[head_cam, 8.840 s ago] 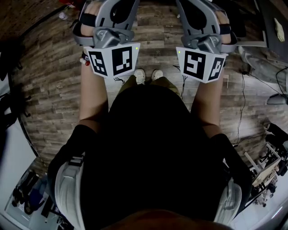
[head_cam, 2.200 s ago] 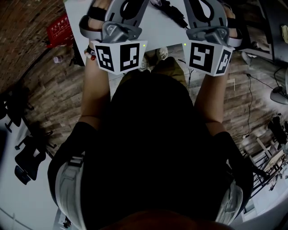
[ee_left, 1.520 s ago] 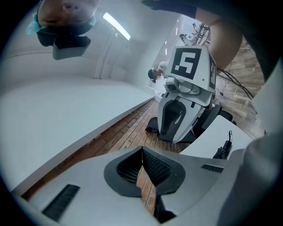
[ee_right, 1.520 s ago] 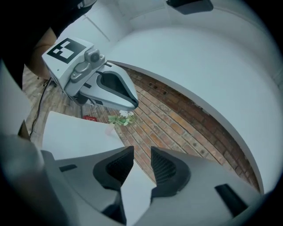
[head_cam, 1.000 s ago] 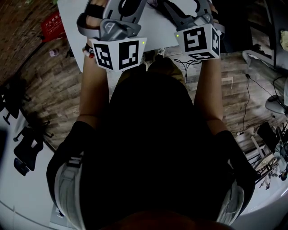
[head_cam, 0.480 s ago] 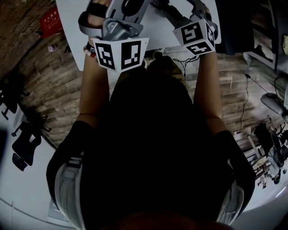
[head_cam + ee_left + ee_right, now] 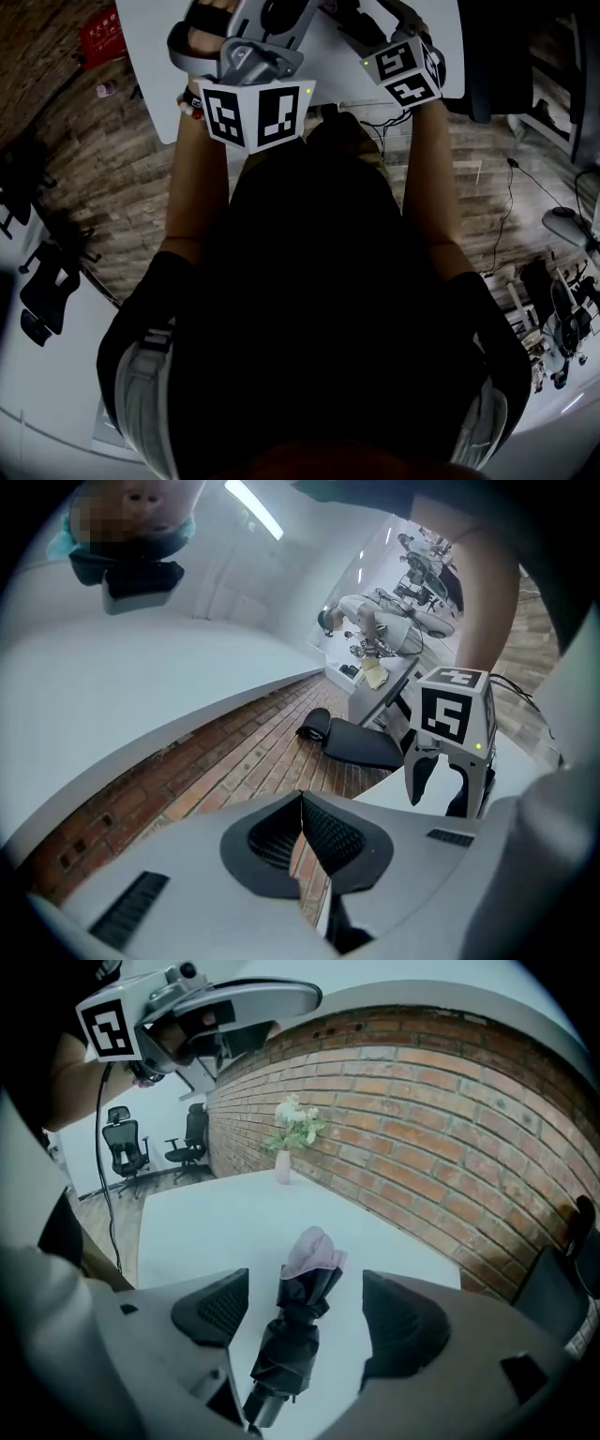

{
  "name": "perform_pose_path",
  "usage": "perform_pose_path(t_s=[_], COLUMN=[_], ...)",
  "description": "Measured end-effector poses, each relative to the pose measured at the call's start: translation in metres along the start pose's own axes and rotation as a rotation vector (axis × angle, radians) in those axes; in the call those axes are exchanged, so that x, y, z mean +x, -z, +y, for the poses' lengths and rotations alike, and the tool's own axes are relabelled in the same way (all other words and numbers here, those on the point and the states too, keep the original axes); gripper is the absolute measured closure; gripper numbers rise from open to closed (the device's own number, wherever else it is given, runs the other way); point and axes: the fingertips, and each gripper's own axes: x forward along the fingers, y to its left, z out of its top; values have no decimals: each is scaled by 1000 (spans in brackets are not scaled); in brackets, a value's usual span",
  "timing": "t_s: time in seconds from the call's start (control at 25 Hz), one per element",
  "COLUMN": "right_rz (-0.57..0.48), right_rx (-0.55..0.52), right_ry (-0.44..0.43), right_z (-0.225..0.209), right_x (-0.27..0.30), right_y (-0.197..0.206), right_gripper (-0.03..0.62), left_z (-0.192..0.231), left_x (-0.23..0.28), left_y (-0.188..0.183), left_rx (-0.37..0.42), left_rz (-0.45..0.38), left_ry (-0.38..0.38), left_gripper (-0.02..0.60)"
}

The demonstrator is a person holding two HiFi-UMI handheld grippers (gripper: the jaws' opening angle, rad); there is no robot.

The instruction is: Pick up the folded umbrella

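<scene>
Squarely inside right claw [image 7: 307, 1313]: folded umbrella [image 7: 294, 1337]

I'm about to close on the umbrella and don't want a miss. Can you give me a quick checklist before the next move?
1. Right gripper open: ok; jaws have just been opening, pads clear of the umbrella between them.
2. Umbrella centred in the gap: ok, lying lengthwise on the table.
3. Left gripper out of the way: ok; shut, empty.
4. Vase clear of the path: ok, far back.
5. Jaws low enough to grip: cannot tell.
</scene>
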Motion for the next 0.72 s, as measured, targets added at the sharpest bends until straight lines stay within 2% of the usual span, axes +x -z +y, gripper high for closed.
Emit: perform_pose_path(t_s=[0.72], right_rz=[255], right_rx=[118], right_ry=[-164], right_z=[16], right_x=[56], right_y=[70], right_gripper=[214], left_z=[-1], left_x=[15], left_y=[29], left_rx=[-37], left_rz=[43], left_ry=[14], left_gripper=[568])
